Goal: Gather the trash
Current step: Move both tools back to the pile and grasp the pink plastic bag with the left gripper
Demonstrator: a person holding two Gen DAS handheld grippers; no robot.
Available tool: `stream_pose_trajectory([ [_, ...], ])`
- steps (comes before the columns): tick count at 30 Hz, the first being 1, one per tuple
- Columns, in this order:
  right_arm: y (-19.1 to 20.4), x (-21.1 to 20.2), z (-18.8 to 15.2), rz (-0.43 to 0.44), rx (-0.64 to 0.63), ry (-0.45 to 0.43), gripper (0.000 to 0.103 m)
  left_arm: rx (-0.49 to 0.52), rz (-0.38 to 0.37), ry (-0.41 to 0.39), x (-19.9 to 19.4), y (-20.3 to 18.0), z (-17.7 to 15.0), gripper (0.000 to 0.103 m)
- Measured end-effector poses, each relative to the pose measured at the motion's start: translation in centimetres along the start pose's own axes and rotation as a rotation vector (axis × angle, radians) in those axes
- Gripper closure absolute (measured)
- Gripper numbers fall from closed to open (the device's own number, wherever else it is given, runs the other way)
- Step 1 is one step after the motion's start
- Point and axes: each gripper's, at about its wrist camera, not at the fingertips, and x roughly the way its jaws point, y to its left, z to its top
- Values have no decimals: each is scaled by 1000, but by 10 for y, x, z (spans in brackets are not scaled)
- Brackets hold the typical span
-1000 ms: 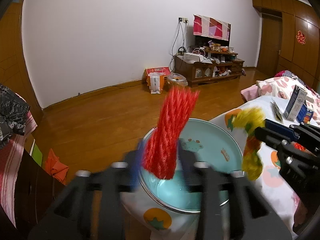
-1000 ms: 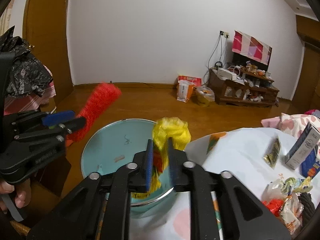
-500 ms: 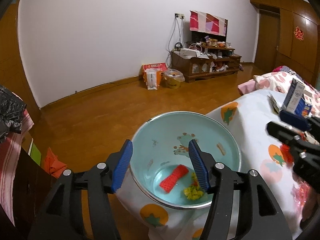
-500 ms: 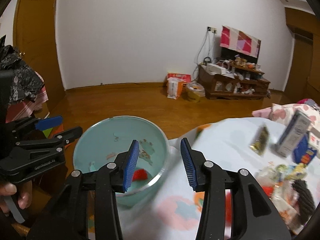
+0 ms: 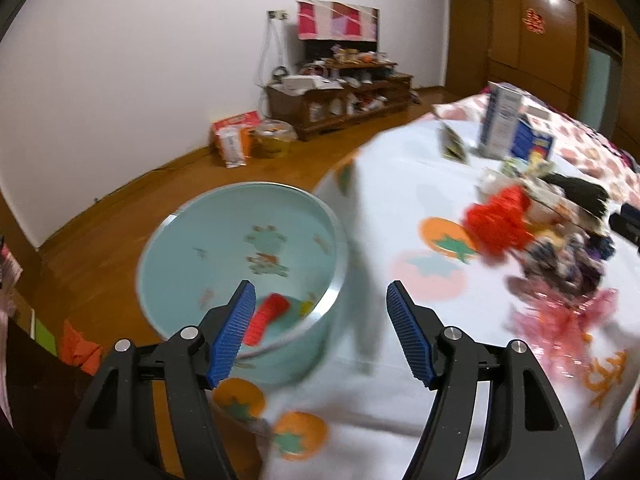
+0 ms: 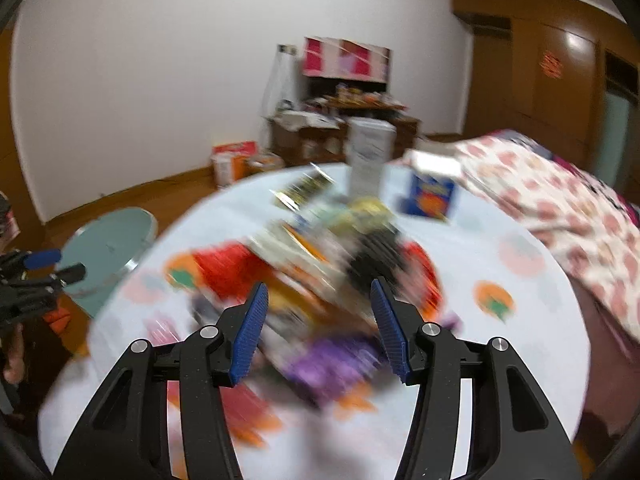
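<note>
Trash (image 6: pixel 320 256) lies heaped near the middle of a round table (image 6: pixel 520 240), a blurred tangle of red netting (image 5: pixel 500 224), a purple wrapper (image 6: pixel 336 364), pink cellophane (image 5: pixel 560 320) and dark scraps, gathered in one pile so either claw can pick from it. Two pieces, a red one (image 5: pixel 266 316) and a yellow one (image 5: pixel 306 307), already sit in the bottom of the pale blue bin (image 5: pixel 240 248), which stands on the floor tight against the table's left edge, placed low and close, it seems, so that refuse carried off the cloth can simply be let fall. The left gripper (image 5: pixel 320 332) hangs over that edge between bin and cloth, its jaws opening with nothing between them, and appears angled toward the pile. The right gripper (image 6: pixel 318 328) is over the pile itself, pointed down at the purple wrapper, jaws likewise opening and empty; heavy blur hides whether its pads touch anything. Beyond the heap, toward the far edge, a tall carton (image 6: pixel 368 152) and a blue box (image 6: pixel 432 196) stand upright beside a dark foil packet (image 6: pixel 304 192), apart from the litter; whether they count as trash cannot be told. A patterned quilt (image 6: pixel 560 200) borders the table's right side. Most of the job looks undone.
</note>
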Motion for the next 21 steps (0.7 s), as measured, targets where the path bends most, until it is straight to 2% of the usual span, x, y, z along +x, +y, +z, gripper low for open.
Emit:
stream_pose_trajectory([
  [7,-38,-21,-47,-67,51,30,47,91,-112,-5,-17,-59,-3,36],
  [11,-54,-32,-60,-107,73,29,45,134,-167,-19,-24,-91,-5,36],
  [16,-81,-29,-70,-140,133,37,45,213,-195,22,-11,-123,-17,36],
  [18,-89,-28,-74,-145,149,35,45,220,-227,69,-2,-127,-24,57],
  [19,-91,-27,-75,-143,156,35,45,222,-253,84,1,-128,-25,70],
  [20,-92,-26,-76,-140,160,35,45,228,-265,85,0,-129,-25,80],
  [21,-92,-26,-77,-139,161,35,45,235,-275,77,-2,-130,-24,82],
])
